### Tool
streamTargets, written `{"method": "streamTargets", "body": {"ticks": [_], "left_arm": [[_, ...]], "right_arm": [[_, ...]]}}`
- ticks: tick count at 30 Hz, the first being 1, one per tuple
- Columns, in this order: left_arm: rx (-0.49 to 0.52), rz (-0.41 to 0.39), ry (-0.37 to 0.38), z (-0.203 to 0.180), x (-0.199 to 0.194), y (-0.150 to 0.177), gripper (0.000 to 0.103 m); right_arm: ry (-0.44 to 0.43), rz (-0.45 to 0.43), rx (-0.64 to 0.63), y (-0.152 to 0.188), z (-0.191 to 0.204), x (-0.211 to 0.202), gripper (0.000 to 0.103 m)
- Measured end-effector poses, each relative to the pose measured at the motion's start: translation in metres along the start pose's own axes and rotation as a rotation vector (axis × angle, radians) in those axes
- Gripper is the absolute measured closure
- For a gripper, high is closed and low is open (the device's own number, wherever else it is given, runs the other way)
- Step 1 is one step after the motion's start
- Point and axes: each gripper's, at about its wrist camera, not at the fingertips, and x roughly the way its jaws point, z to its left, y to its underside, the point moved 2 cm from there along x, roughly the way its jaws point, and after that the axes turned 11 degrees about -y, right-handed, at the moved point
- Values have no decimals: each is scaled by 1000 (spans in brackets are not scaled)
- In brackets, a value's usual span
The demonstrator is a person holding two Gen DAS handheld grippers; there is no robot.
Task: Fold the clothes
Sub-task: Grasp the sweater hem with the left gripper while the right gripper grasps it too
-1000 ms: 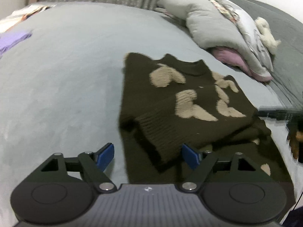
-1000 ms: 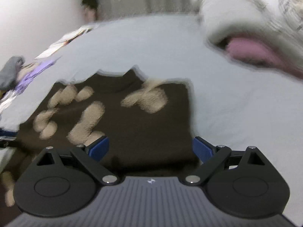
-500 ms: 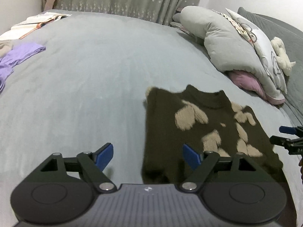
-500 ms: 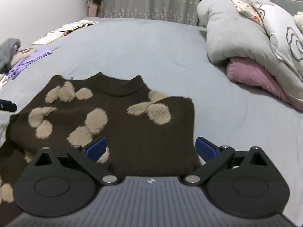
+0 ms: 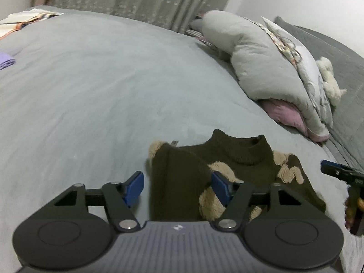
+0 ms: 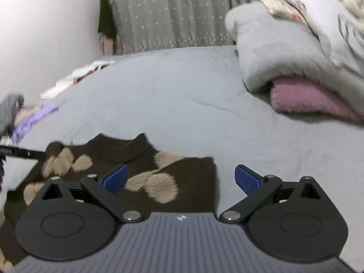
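Note:
A dark brown sweater point(image 5: 182, 177) with beige fuzzy patches lies flat on the grey bed, collar pointing away. It also shows in the right wrist view point(image 6: 141, 173). My left gripper point(image 5: 177, 187) is open and empty, over the sweater's left shoulder edge. My right gripper point(image 6: 179, 179) is open and empty, over the sweater's right edge. The right gripper's tip point(image 5: 336, 170) shows at the right edge of the left wrist view, and the left gripper's tip point(image 6: 20, 153) at the left edge of the right wrist view.
A heap of grey bedding point(image 5: 261, 61) with a pink pillow point(image 6: 307, 97) lies at the far right. Purple clothing point(image 6: 34, 118) and papers point(image 6: 75, 77) lie at the far left. Grey curtains point(image 6: 170, 11) hang behind the bed point(image 5: 91, 91).
Both grippers have pulled back and risen from the sweater, so it sits lower and smaller in both views. The folded sleeve seen a second ago is out of view. Both stay open.

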Motion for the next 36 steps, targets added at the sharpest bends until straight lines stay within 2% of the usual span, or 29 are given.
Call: {"method": "streamTargets", "body": {"ticks": [2, 4, 7, 9, 12, 13, 14, 15, 16, 19, 23, 26, 32, 36], "left_arm": [[17, 12, 31, 1, 12, -4, 28], [7, 27, 70, 1, 24, -6, 28], [-17, 60, 125, -2, 41, -8, 28], [-6, 56, 138, -6, 46, -8, 31], [8, 58, 141, -7, 49, -9, 51], [11, 64, 135, -6, 50, -10, 66], [16, 67, 130, -4, 49, -11, 73], [24, 65, 126, -4, 48, -10, 75], [41, 59, 114, -5, 47, -10, 79], [113, 23, 34, -21, 42, -7, 84], [211, -46, -74, -44, 33, -5, 85], [225, -70, -125, -52, 28, -6, 85], [237, -108, -186, -58, 15, -11, 85], [225, -157, -199, -61, 3, -19, 85]], "right_arm": [[5, 28, 3, 5, -19, 9, 3], [-11, 45, 38, 10, -38, 15, 3], [-107, 7, 212, 22, -68, 24, 2], [-143, -32, 259, 26, -75, 29, 2], [-213, -47, 272, 25, -72, 37, 5], [-252, -45, 280, 25, -69, 42, 12], [-268, -27, 276, 24, -65, 47, 20], [-259, -8, 265, 23, -62, 51, 42], [-208, 27, 220, 22, -54, 57, 53], [-176, 57, 162, 18, -42, 60, 70], [-108, 44, 68, 9, -26, 49, 78], [-43, 23, -14, 1, -10, 40, 80], [46, -5, -132, -9, 12, 31, 81], [105, -45, -183, -16, 17, 23, 81]]}}
